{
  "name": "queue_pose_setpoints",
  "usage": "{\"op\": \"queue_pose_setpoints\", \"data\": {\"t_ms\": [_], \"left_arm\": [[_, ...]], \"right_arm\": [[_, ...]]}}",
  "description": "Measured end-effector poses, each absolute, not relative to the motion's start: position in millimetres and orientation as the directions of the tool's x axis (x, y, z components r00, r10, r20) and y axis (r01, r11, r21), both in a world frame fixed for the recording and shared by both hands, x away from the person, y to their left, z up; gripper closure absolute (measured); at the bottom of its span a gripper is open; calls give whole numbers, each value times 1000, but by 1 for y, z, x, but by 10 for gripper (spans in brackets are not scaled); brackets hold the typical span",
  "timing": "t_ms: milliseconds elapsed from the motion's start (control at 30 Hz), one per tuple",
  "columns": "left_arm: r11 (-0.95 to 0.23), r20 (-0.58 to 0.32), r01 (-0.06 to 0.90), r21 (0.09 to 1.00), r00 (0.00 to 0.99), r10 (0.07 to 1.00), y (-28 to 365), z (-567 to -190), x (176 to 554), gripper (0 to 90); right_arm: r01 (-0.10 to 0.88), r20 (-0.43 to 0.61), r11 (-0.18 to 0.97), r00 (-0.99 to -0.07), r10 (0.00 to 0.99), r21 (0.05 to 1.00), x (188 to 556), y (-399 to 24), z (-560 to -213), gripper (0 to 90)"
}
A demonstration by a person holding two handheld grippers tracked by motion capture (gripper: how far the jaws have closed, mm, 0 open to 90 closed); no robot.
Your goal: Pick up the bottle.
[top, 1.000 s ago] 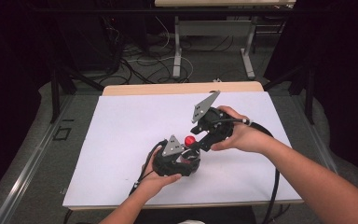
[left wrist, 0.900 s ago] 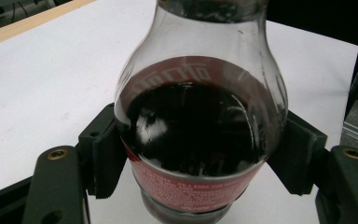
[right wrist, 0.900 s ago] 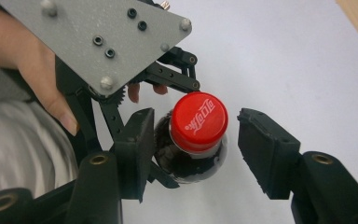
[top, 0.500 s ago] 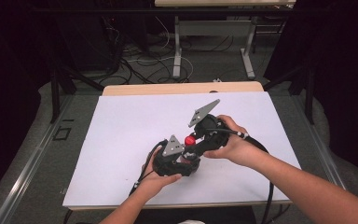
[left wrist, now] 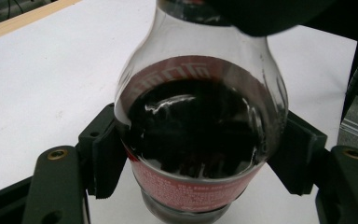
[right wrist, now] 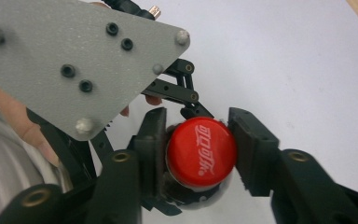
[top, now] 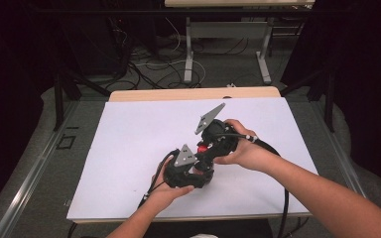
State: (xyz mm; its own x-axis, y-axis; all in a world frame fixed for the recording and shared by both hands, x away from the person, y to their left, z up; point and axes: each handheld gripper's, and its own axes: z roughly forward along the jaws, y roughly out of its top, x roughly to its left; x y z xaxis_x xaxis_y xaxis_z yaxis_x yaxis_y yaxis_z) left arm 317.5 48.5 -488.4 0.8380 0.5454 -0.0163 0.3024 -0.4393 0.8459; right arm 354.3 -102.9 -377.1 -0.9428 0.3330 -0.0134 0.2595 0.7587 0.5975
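A small glass cola bottle [left wrist: 200, 135] with dark drink and a red label stands upright between the pads [left wrist: 105, 149] of my left gripper [left wrist: 200, 154], which is shut on its belly. In the high view the left gripper [top: 201, 168] sits low near the table's front middle. The bottle's red cap [right wrist: 201, 151] lies between the pads [right wrist: 251, 140] of my right gripper [right wrist: 198, 149]. Those jaws have just been closing and now press the cap from both sides. From above, the right gripper [top: 206, 149] comes in over the cap [top: 202, 147] from the right.
A white sheet [top: 144, 134] covers the table, with a wooden strip [top: 178, 94] along its far edge. The left gripper's grey plate [right wrist: 74, 60] fills the upper left of the right gripper view. Black cables trail off the front edge [top: 283, 198]. Table legs and cables lie on the floor beyond.
The right gripper has shifted a little down and left onto the bottle top and its jaws have drawn in around the red cap. The left gripper and bottle have stayed put.
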Motion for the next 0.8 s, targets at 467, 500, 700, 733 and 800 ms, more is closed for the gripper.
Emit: {"op": "queue_pose_setpoints", "data": {"t_ms": [467,500,700,733,800], "left_arm": [[-434,-33,308,847,845,534,49,-487,316,300],[-434,-35,311,846,843,537,50,-486,317,301],[-430,-20,308,848,831,556,52,-485,319,300],[-431,-20,309,848,831,556,53,-485,319,300],[-434,-26,317,843,831,556,53,-485,318,300]], "right_arm": [[59,-9,790,-997,81,610,371,-107,-372,452],[94,4,782,-993,116,616,368,-107,-371,426],[190,-26,767,-965,260,613,355,-108,-368,435],[213,-22,763,-958,285,610,353,-109,-370,454],[238,-23,760,-949,315,604,349,-108,-372,468]]}}
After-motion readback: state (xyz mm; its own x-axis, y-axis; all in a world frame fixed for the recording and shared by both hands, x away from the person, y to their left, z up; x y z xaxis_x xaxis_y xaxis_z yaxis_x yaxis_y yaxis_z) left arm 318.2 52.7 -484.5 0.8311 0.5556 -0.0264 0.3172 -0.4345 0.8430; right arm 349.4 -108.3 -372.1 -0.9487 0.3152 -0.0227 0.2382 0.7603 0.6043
